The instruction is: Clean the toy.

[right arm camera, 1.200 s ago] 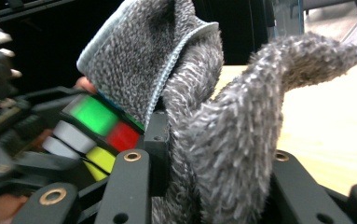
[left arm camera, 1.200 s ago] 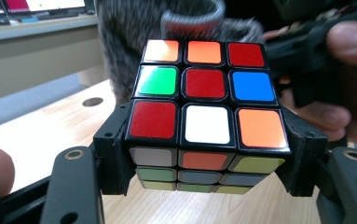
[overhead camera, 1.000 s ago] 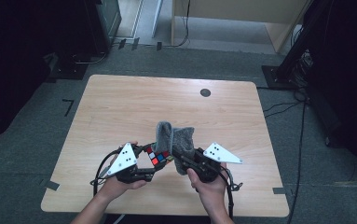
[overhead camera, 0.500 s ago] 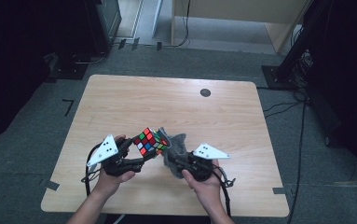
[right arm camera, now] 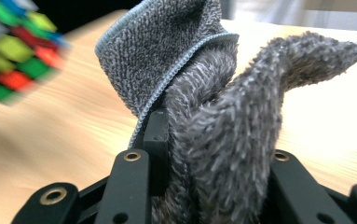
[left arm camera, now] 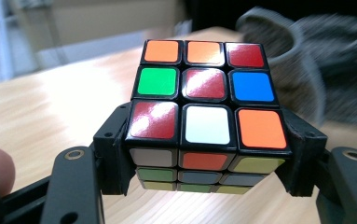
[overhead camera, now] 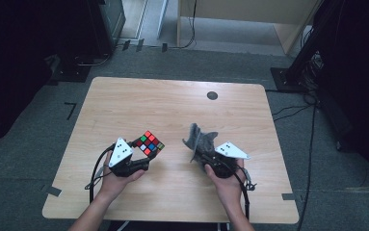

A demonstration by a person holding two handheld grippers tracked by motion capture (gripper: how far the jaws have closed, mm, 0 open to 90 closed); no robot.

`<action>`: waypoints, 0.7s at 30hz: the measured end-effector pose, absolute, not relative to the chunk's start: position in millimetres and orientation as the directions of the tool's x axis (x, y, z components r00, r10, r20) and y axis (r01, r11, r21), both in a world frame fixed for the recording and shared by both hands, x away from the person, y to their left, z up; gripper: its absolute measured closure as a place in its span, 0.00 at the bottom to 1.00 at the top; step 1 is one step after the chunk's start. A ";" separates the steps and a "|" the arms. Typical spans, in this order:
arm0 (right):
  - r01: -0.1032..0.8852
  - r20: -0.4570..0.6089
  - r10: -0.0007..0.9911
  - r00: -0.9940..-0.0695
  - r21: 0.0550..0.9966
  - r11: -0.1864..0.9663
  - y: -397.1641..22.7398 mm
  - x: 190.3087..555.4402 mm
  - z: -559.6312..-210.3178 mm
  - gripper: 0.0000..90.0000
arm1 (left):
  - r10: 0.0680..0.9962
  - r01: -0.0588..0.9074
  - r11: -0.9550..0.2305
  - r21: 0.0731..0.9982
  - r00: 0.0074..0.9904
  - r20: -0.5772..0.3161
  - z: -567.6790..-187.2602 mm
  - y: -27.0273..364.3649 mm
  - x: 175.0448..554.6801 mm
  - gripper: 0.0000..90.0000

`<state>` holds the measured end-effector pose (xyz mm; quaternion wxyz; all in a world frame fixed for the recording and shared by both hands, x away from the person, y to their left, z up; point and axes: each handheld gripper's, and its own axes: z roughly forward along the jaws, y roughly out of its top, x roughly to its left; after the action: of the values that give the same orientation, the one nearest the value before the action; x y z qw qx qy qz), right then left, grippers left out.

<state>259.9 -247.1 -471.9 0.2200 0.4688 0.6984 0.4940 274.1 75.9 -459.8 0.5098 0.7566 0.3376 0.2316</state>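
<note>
The left hand-held gripper (left arm camera: 206, 154) is clamped on a puzzle cube (left arm camera: 205, 98), its jaws pressing the cube's two lower side faces so that the scrambled top face stands clear above them. In the high view the same left hand-held gripper (overhead camera: 138, 159) holds the cube (overhead camera: 149, 143) just ahead of itself, low over the desk (overhead camera: 124, 103). The right hand-held gripper (right arm camera: 209, 154) is closed on a bunched grey cloth (right arm camera: 204, 93), which rises between and above its jaws in thick folds; seen from above, the cloth (overhead camera: 199, 139) stands ahead of the right hand-held gripper (overhead camera: 206, 155), well apart from the cube.

The work looks like wiping the cube with the cloth. To do it well, keep the left grip square and firm on the cube's sides so it does not twist, then bring a loose fold of cloth flat against an exposed face instead of the hard jaw tips.

There are no containers on the desk, only a small dark disc (overhead camera: 212, 95) far beyond both tools.
</note>
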 end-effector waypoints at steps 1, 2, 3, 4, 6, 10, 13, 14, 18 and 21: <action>0.440 0.120 0.892 -0.436 0.893 0.095 -252.4 262.0 -475.3 0.74 | 0.764 0.295 -0.268 0.917 0.646 0.016 -462.8 76.5 276.4 0.37; 0.448 0.089 0.911 -0.404 0.887 0.111 -257.9 263.9 -478.3 0.74 | 0.782 0.321 -0.269 0.908 0.624 0.011 -465.9 77.5 279.0 0.37; 0.455 0.070 0.925 -0.374 0.883 0.117 -263.9 265.8 -480.9 0.74 | 0.796 0.348 -0.263 0.900 0.605 -0.001 -469.1 79.4 282.0 0.37; 0.460 0.060 0.934 -0.352 0.880 0.116 -270.3 267.4 -483.0 0.74 | 0.807 0.376 -0.256 0.890 0.590 -0.017 -472.2 81.6 285.3 0.37; 0.469 0.044 0.949 -0.311 0.876 0.113 -282.3 270.2 -487.5 0.74 | 0.825 0.420 -0.254 0.871 0.564 -0.031 -478.5 83.4 290.8 0.37; 0.512 0.059 0.960 -0.274 0.854 0.094 -299.6 275.8 -500.0 0.73 | 0.827 0.455 -0.293 0.841 0.562 -0.016 -489.3 79.3 296.1 0.37; 0.528 0.109 0.953 -0.281 0.847 0.059 -305.4 278.7 -506.4 0.66 | 0.821 0.468 -0.310 0.828 0.570 -0.015 -495.0 75.1 297.0 0.37; 0.534 0.127 0.948 -0.291 0.844 0.051 -305.9 279.7 -508.3 0.62 | 0.821 0.468 -0.310 0.828 0.570 -0.015 -495.0 75.1 297.0 0.37; 0.546 0.109 0.948 -0.300 0.834 0.076 -303.6 280.4 -512.0 0.44 | 0.819 0.473 -0.330 0.817 0.574 -0.001 -499.6 72.8 297.2 0.37; 0.557 0.104 0.944 -0.312 0.826 0.093 -300.3 280.4 -512.1 0.36 | 0.814 0.468 -0.344 0.814 0.580 0.011 -502.0 71.0 297.3 0.37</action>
<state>280.4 -300.3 -512.1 0.2379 0.5363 0.6998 0.4076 297.3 71.0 -502.0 0.4047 0.7914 0.4051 0.2141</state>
